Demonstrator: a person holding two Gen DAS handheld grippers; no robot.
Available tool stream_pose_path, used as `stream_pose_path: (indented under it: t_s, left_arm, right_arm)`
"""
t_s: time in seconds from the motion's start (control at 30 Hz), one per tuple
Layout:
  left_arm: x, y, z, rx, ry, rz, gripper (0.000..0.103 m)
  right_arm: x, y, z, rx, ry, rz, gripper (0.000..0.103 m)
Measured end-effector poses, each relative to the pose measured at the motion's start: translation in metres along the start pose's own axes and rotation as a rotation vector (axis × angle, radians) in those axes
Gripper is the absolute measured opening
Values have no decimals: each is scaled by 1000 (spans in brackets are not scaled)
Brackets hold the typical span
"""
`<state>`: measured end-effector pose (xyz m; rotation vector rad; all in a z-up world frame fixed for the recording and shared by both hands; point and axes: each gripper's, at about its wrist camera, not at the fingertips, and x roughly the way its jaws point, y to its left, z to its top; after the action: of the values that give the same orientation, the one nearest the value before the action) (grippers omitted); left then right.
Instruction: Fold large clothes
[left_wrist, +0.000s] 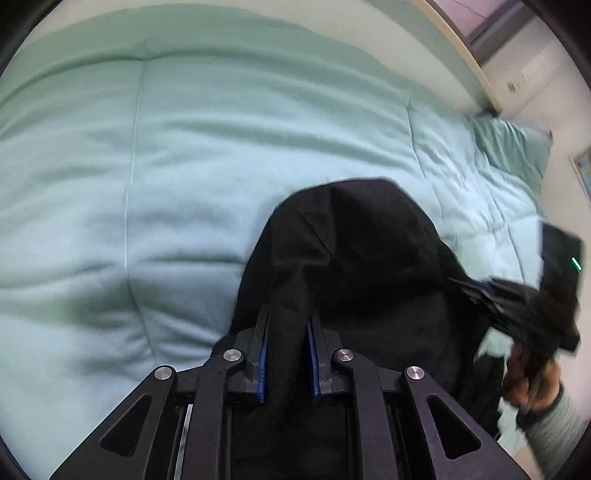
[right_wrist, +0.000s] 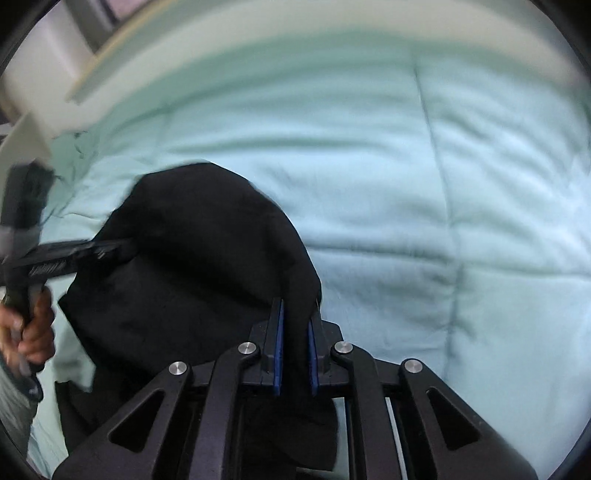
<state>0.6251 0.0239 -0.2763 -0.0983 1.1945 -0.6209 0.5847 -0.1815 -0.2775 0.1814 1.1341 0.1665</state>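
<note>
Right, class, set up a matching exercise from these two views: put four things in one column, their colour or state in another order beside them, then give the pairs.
1. garment
2. quilt
3. left gripper
4. pillow

A. pale green, spread flat over the bed
B. shut on black cloth
C. black, bunched up
D. green, lying at the bed's far corner

Pairs: 1-C, 2-A, 3-B, 4-D

Both grippers are matte black linkages. The left gripper (left_wrist: 287, 325) has triangular cut-outs in its outer arms, four round silver pivot screws and blue pads lining its fingers (left_wrist: 261, 365). The right gripper (right_wrist: 295, 321) is built the same. At the lower right of the left wrist view, a hand (left_wrist: 532, 384) shows a grey sleeve (left_wrist: 554, 432) with a dark cuff.
</note>
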Motion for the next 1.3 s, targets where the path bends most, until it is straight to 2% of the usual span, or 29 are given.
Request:
stream_pose_path:
  t_s: [0.07, 0.1, 0.13, 0.2, 0.23, 0.27, 0.33, 0.43, 0.5, 0.53, 0.57, 0.6, 0.67, 0.73, 0.8, 0.93, 1.0, 1.07, 1.17, 1.2, 1.3]
  left_arm:
    - [-10, 3, -9, 20, -19, -10, 32]
    - [-13, 6, -11, 13, 3, -13, 42]
    - [-14, 11, -12, 9, 15, -18, 46]
    - [-19, 23, -10, -21, 15, -46, 46]
    - [-22, 28, -6, -53, 0, -73, 46]
    - [-25, 31, 0, -92, -25, -116, 47]
    - [-21, 35, 9, -147, -44, -173, 56]
    - [3, 40, 16, -218, 23, -242, 57]
    - [13, 36, 15, -225, 30, -244, 52]
    - [11, 28, 13, -185, 7, -192, 29]
    - [7, 18, 8, -133, 0, -151, 20]
    - [2, 11, 4, -110, -10, -140, 14]
    - [-24, -6, -11, -36, -70, -102, 13]
    - [-54, -22, -26, 28, -137, -88, 13]
    - [-96, -39, -47, 83, -208, -110, 12]
    - [-159, -83, -90, 181, -285, -90, 12]
    - [-189, -111, -126, 244, -305, -85, 12]
    - [-206, -137, -157, 301, -305, -84, 12]
    - [-223, -181, -216, 391, -271, -71, 12]
    - [-224, -191, -232, 420, -264, -52, 12]
    - [-216, -216, -290, 480, -195, 9, 12]
  right_arm:
    - [15, -8, -3, 24, 42, 26, 26]
    - [17, -12, -2, 36, 51, 44, 28]
    - [17, -16, 0, 43, 57, 62, 31]
    - [9, -24, 6, 53, 49, 122, 33]
    - [3, -25, 8, 53, 40, 137, 42]
    - [-1, -25, 12, 48, 30, 145, 59]
    - [-3, -23, 20, 22, 20, 149, 72]
    - [7, -17, 32, -7, 40, 150, 72]
    - [24, -11, 38, -3, 92, 171, 69]
    - [28, -8, 38, -7, 101, 178, 55]
    - [30, -2, 37, -23, 109, 174, 44]
    - [28, 3, 35, -43, 103, 154, 40]
    - [15, 13, 30, -95, 81, 129, 19]
    - [-17, 25, 17, -153, 23, 110, 17]
    - [-46, 35, 4, -199, -30, 71, 16]
    - [-126, 56, -39, -249, -153, 15, 15]
    - [-159, 68, -62, -259, -201, -14, 14]
    - [-195, 79, -97, -264, -248, -26, 9]
    - [-233, 90, -144, -254, -272, -12, 8]
    - [-237, 97, -153, -258, -276, -18, 8]
    - [-266, 109, -213, -283, -277, -53, 8]
